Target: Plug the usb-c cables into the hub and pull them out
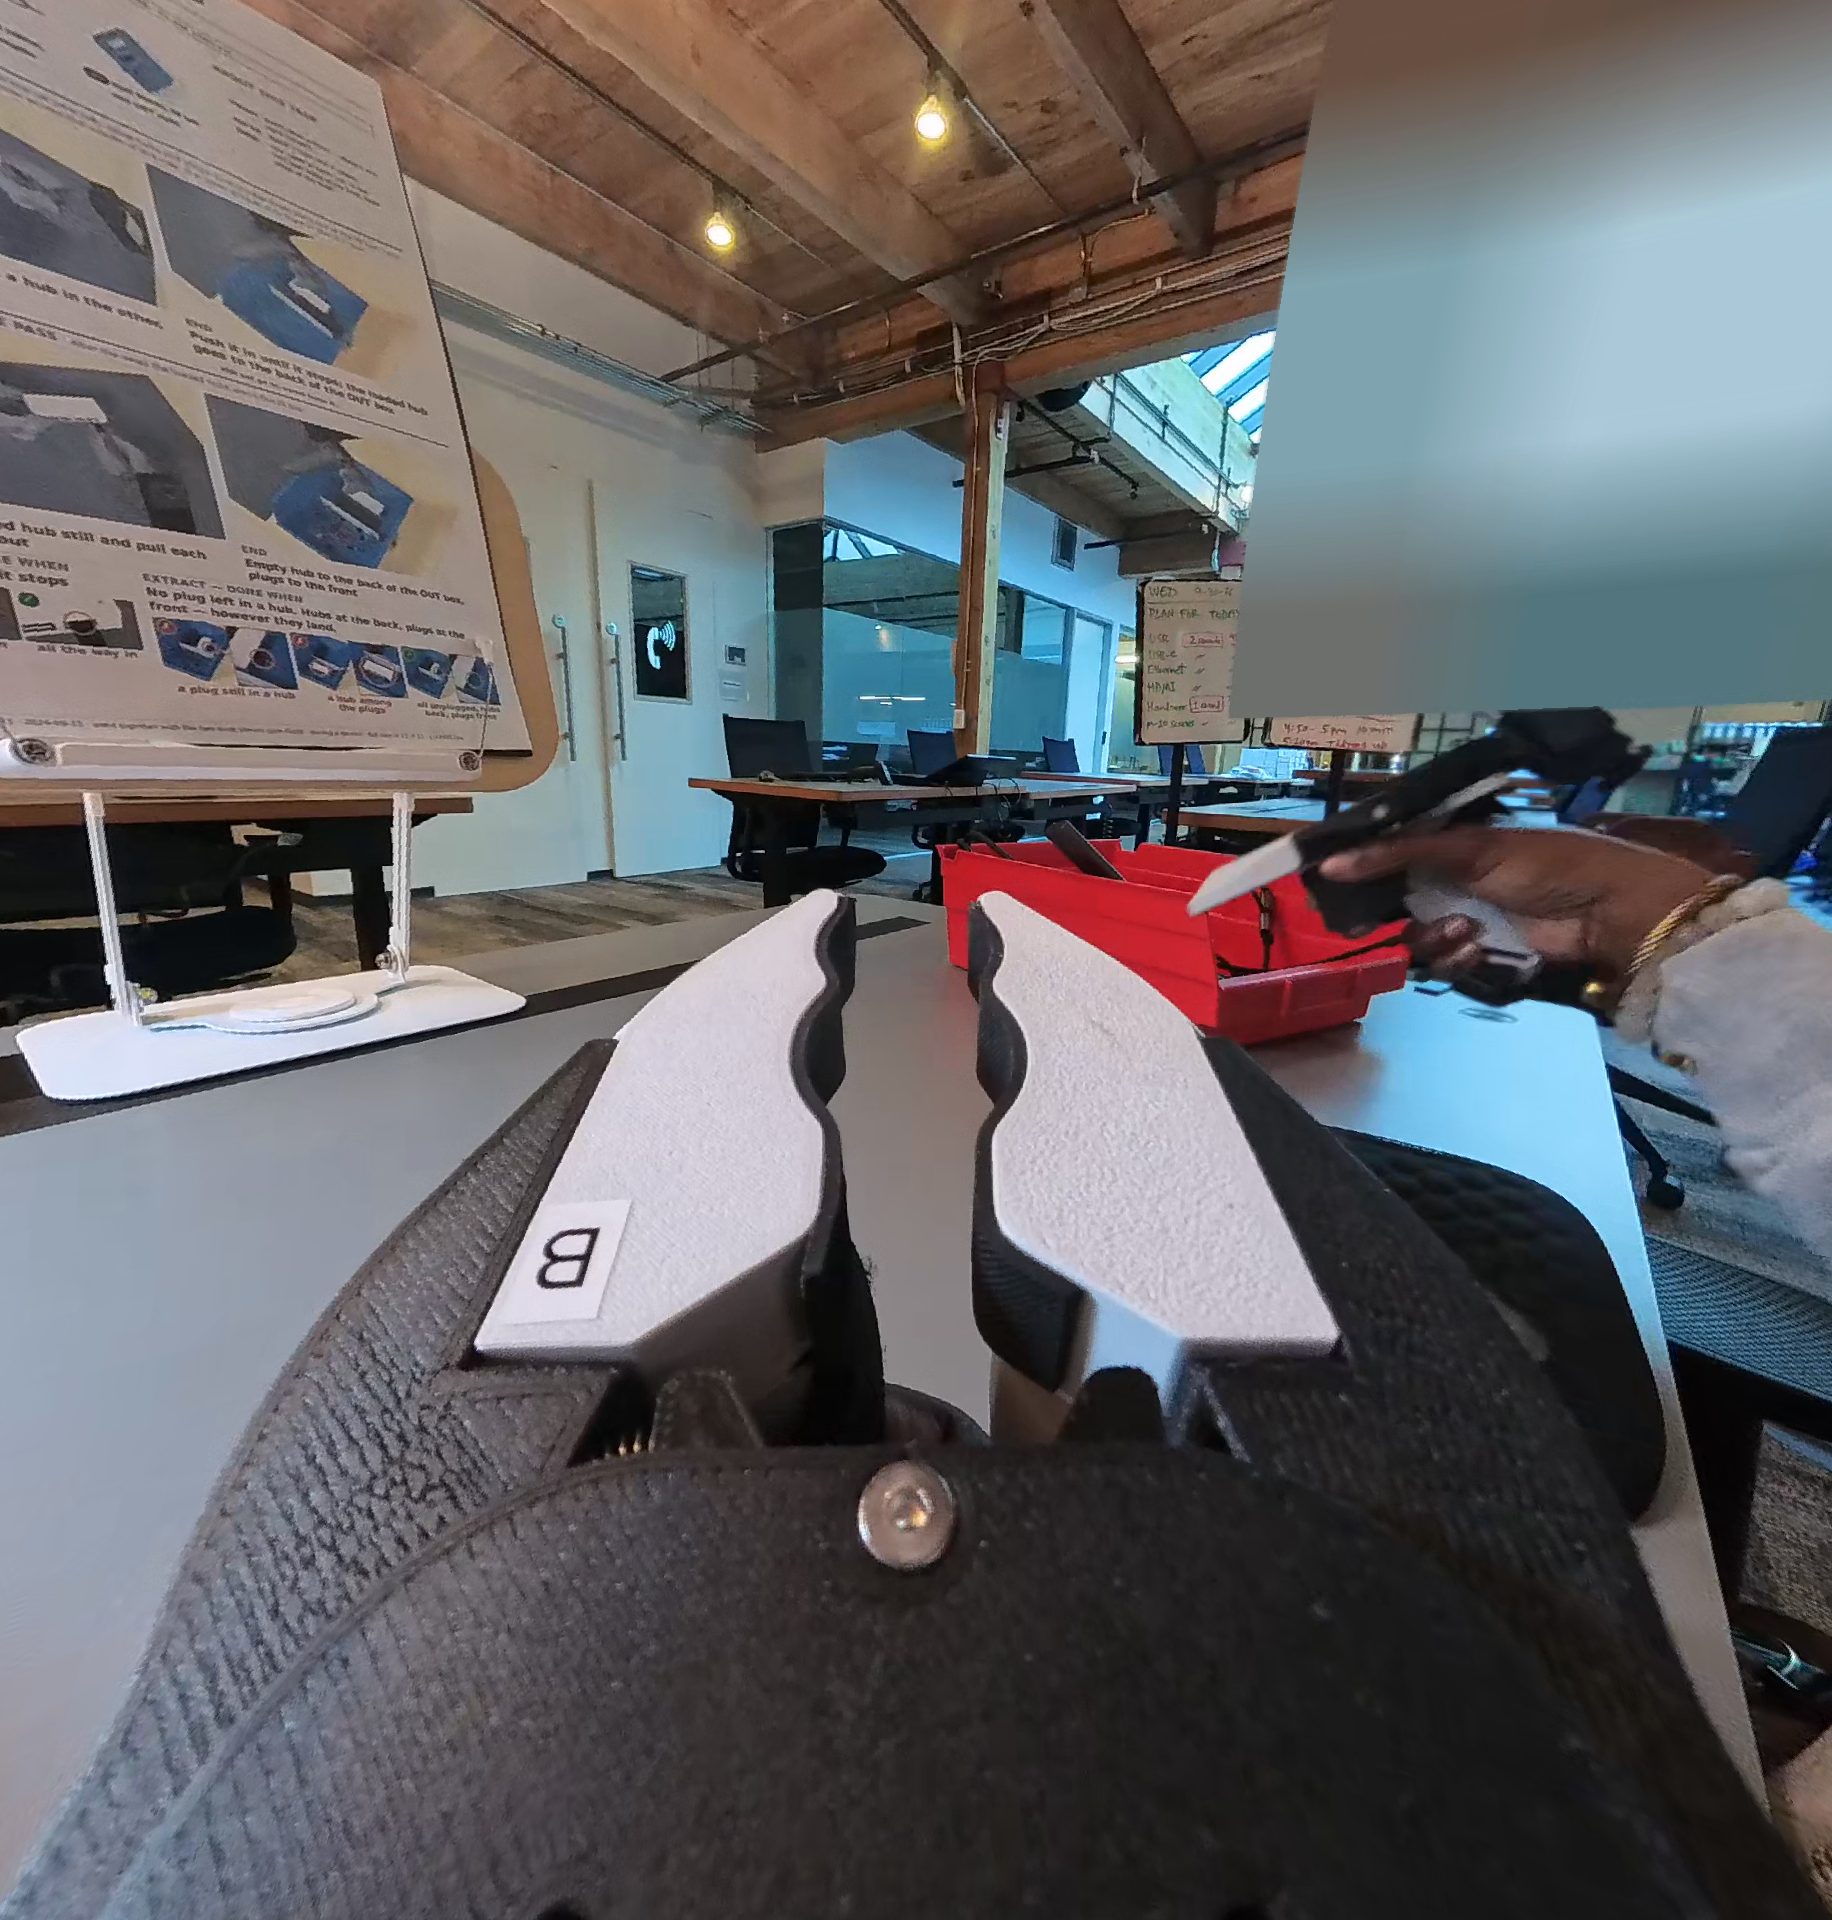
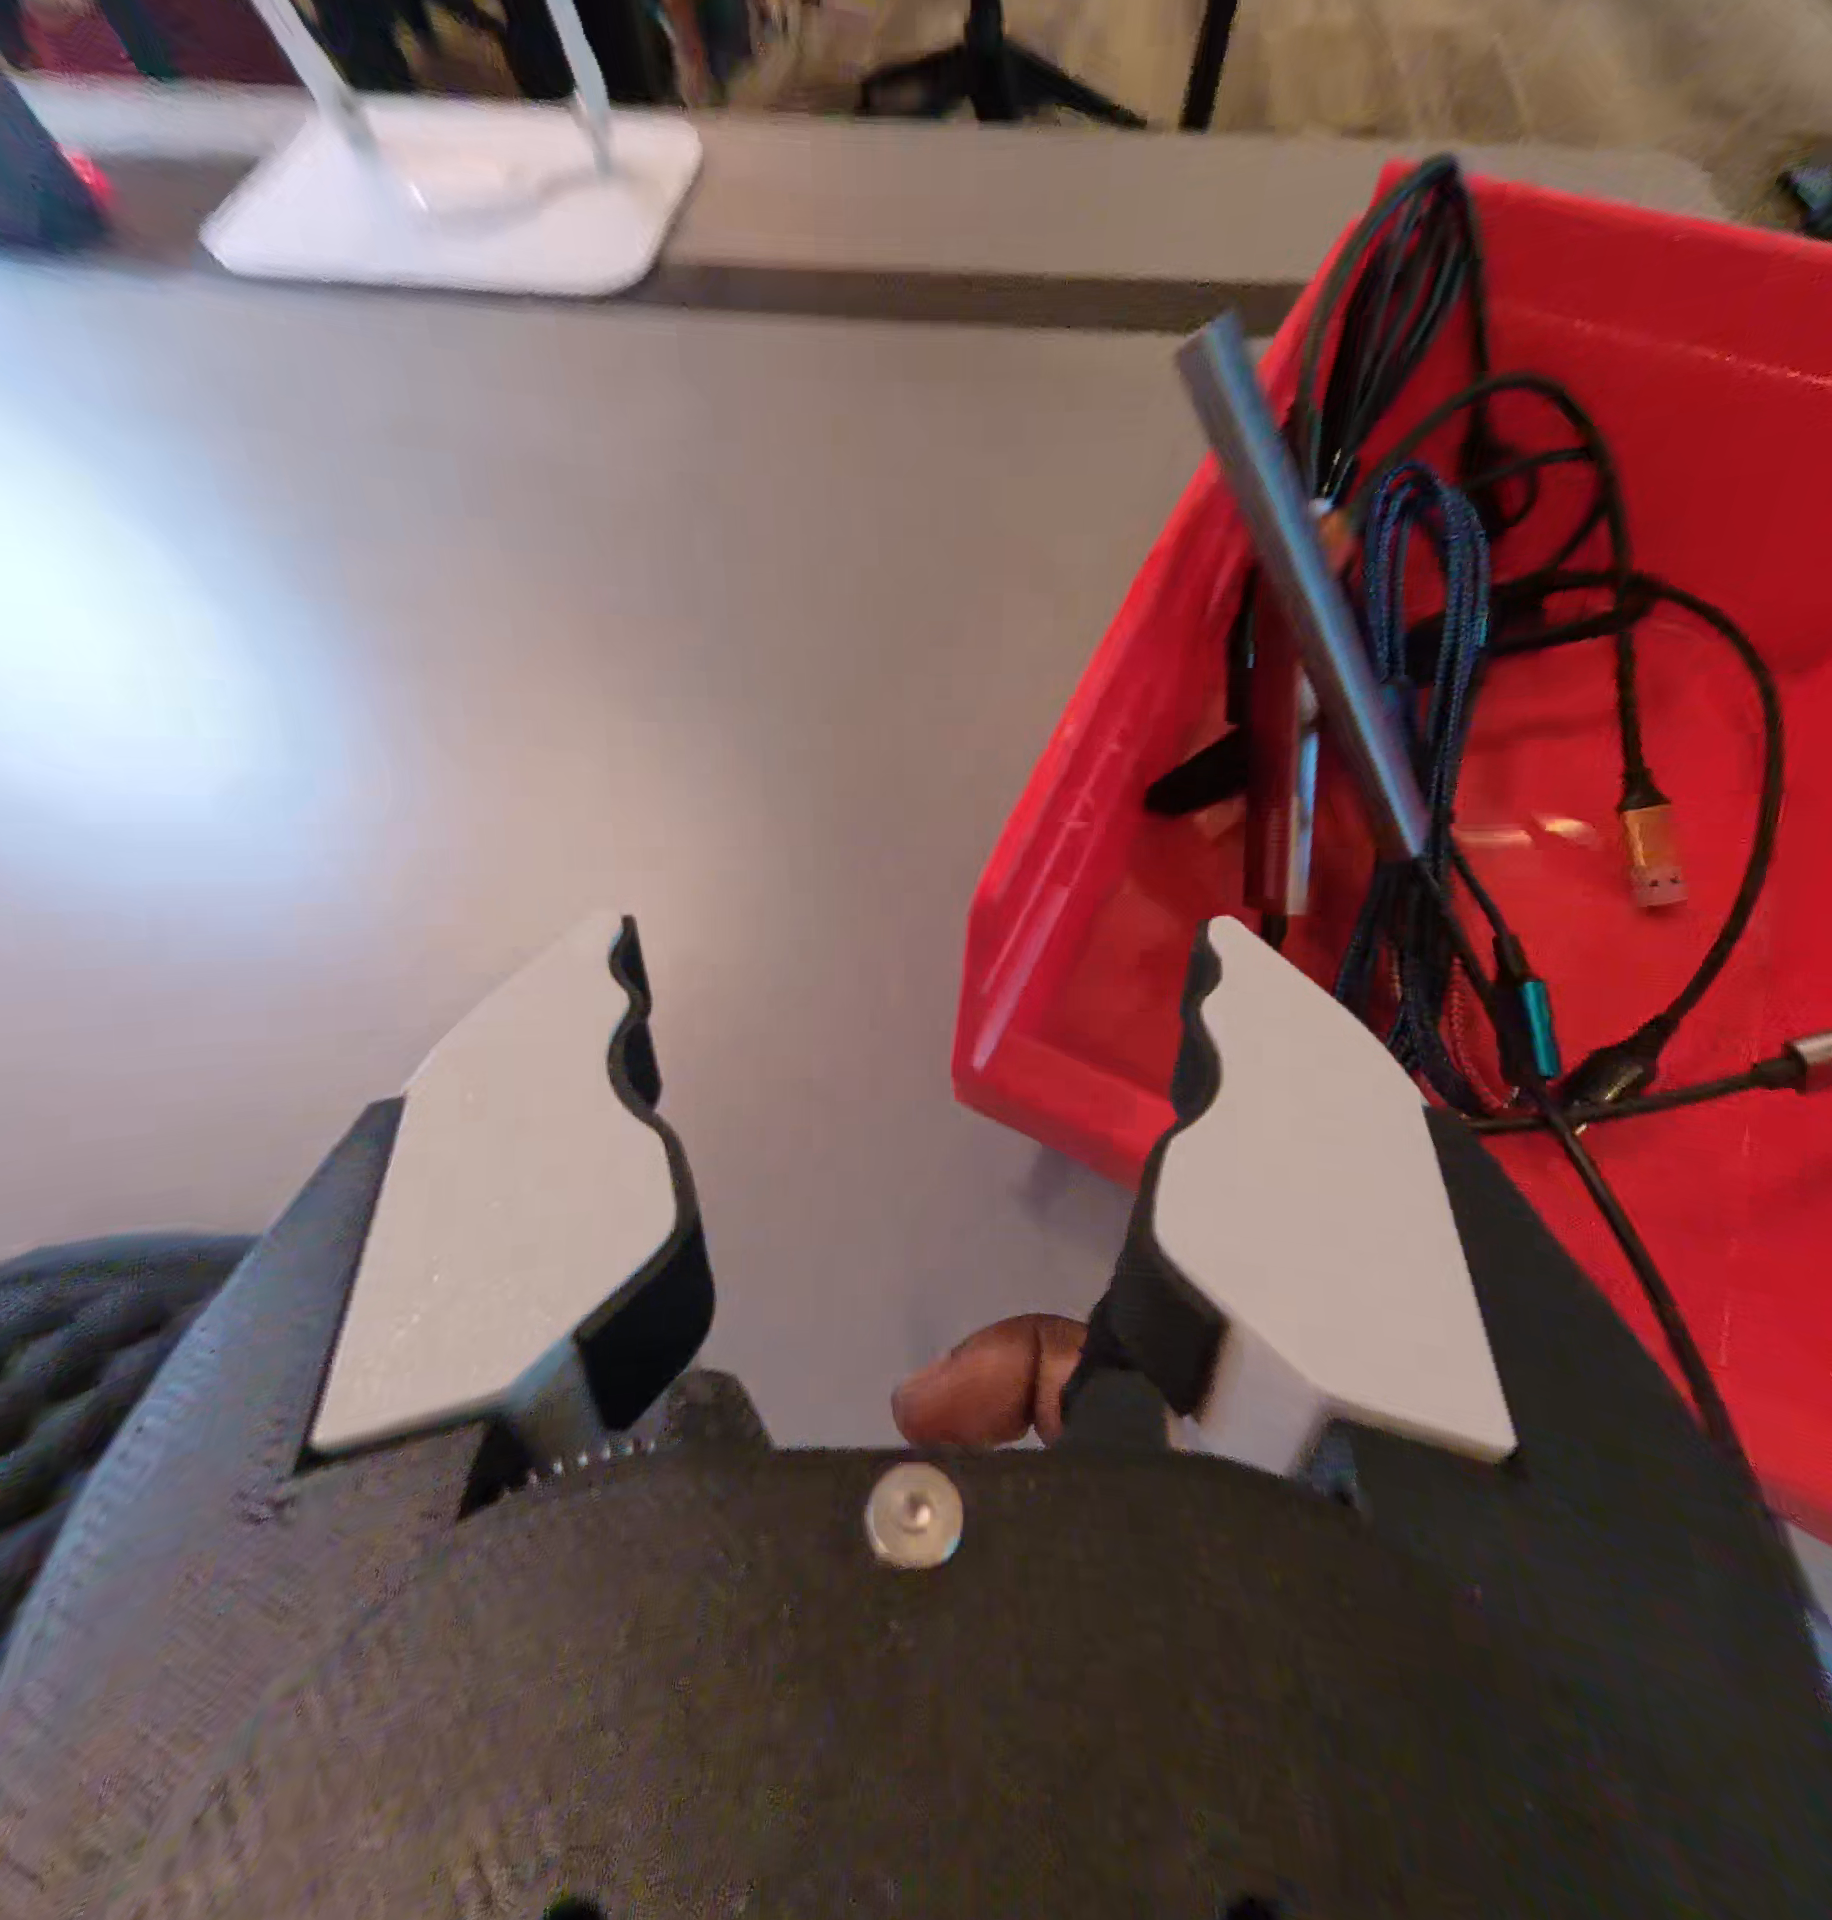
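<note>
A red bin (image 2: 1057, 935) stands on the grey table and holds a slim grey hub (image 2: 1307, 592) leaning against its left wall. Tangled usb-c cables lie in it: a blue braided cable (image 2: 1431, 582), an orange plug (image 2: 1650, 842) and a teal plug (image 2: 1535, 1018). My right gripper (image 2: 920, 925) is wide open and empty, above the table at the bin's near left corner. My left gripper (image 1: 910, 906) is empty, its jaws a narrow gap apart, low over the table. The bin (image 1: 1099, 925) is ahead of it to the right, with the right gripper (image 1: 1255, 873) above it.
An instruction board (image 1: 216, 364) on a white stand (image 1: 268, 1018) is at the far left of the table; its base also shows in the right wrist view (image 2: 455, 197). A person's hand (image 1: 1535, 894) holds the right gripper. Office desks and chairs lie beyond the table edge. The left gripper is farther from the teal plug (image 2: 1535, 1018), some 50 cm, than the right, some 12 cm.
</note>
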